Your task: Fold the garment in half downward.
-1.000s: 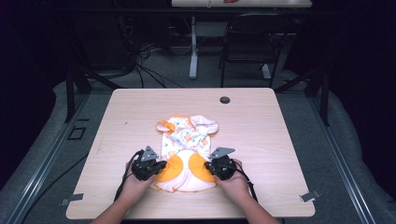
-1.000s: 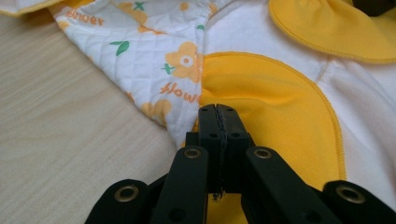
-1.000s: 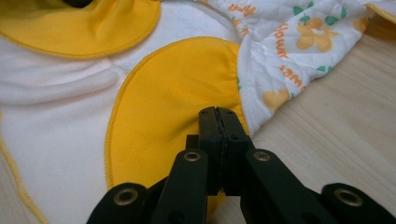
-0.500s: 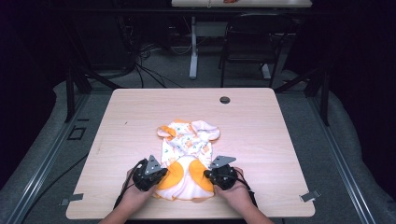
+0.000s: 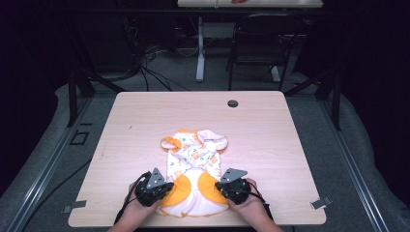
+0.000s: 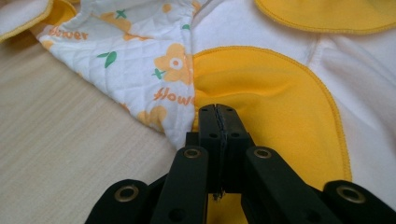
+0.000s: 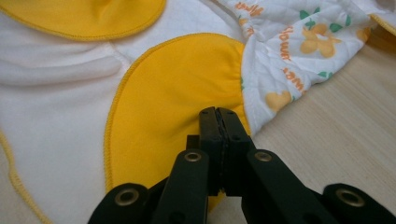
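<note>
Wide bare desk (image 5: 145, 125) to the left and right of the baby garment (image 5: 193, 164), open all the way to both side edges. Far half of the desk free too, apart from a small dark round cap (image 5: 233, 103) near the far edge, right of centre. Little room at the near edge: garment spread there between the left gripper (image 5: 162, 187) and the right gripper (image 5: 223, 185), jaws pressed together over its orange patches. Near left and near right corners open, a small clip (image 5: 321, 203) just off the right one. Chair (image 5: 256, 43) and cables (image 5: 145, 63) standing well beyond the far edge.
</note>
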Tool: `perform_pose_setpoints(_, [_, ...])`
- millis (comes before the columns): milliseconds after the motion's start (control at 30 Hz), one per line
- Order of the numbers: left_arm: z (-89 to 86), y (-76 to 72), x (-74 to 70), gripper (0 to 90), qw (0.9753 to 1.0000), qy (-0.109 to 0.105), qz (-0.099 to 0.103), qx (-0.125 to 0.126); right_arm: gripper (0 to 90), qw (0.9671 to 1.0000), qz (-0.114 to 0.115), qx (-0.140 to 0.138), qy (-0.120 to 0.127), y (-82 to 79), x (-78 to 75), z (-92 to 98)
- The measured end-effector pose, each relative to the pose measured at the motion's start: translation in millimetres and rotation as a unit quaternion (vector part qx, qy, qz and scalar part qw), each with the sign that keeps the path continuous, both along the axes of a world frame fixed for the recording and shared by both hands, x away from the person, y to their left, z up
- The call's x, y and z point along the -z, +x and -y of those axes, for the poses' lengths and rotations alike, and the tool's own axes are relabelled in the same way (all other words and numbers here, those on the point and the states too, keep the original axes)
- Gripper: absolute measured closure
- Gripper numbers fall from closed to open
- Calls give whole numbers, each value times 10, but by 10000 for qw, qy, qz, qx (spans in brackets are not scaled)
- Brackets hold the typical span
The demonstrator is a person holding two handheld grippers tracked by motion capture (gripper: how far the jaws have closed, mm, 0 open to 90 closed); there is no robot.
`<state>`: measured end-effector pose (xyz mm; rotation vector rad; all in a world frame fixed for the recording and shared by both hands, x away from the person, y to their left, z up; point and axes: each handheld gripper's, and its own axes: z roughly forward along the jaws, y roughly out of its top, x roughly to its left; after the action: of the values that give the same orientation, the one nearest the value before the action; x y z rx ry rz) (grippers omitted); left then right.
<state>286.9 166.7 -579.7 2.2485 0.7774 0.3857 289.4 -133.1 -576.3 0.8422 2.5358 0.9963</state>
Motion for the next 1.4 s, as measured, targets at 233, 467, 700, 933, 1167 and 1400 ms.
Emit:
perform_pose_setpoints(233, [7,19,-14,897,9999,-34,-142,41,889,9995,-301,-93,29,1,-31,22])
perform_pose_setpoints(467, [-7,5,-13,898,9997,-102,-211,30,890,9992,-364,-121,52,-19,-33,34])
perform_pose_setpoints(700, [8,27,-41,895,9998,-89,-130,88,872,9988,-437,-196,67,-10,-59,34])
perform_pose_setpoints(933, [24,242,-204,852,9998,-148,-99,97,845,9991,-289,-299,-81,128,-232,-1])
perform_pose_setpoints(1167, [19,472,-274,759,9996,-238,-129,-6,791,9996,-207,-188,-72,316,-346,-9])
perform_pose_setpoints(1400, [-5,726,-294,669,9990,-301,-212,-247,703,9998,-174,63,-19,586,-414,-38])
